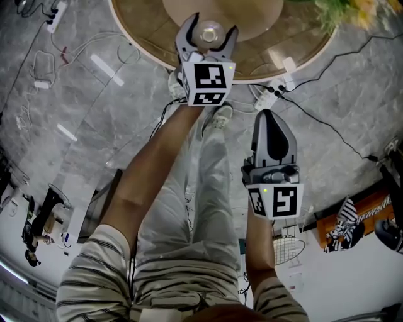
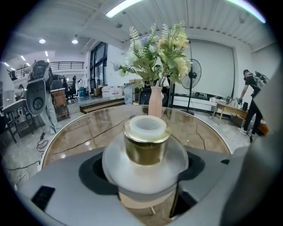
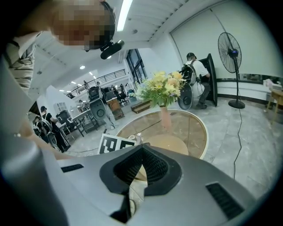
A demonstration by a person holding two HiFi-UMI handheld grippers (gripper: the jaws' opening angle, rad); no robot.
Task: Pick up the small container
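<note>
The small container point(image 1: 209, 31) point(image 2: 146, 143) has a frosted round body, a gold collar and a white cap. It stands on a tan disc point(image 1: 252, 16) near the front of the round glass table point(image 1: 148, 50). My left gripper point(image 1: 214, 24) is open, its two curved jaws on either side of the container with a small gap showing on each side in the head view. My right gripper point(image 1: 269, 116) point(image 3: 142, 145) hangs lower, off the table's edge above the floor. It is shut, with nothing between its jaws.
A pink vase of flowers point(image 2: 155, 100) stands at the table's middle, behind the container. A white power strip point(image 1: 271, 95) and cables lie on the marble floor by the table's rim. The person's legs and shoes point(image 1: 217, 116) are below the left gripper.
</note>
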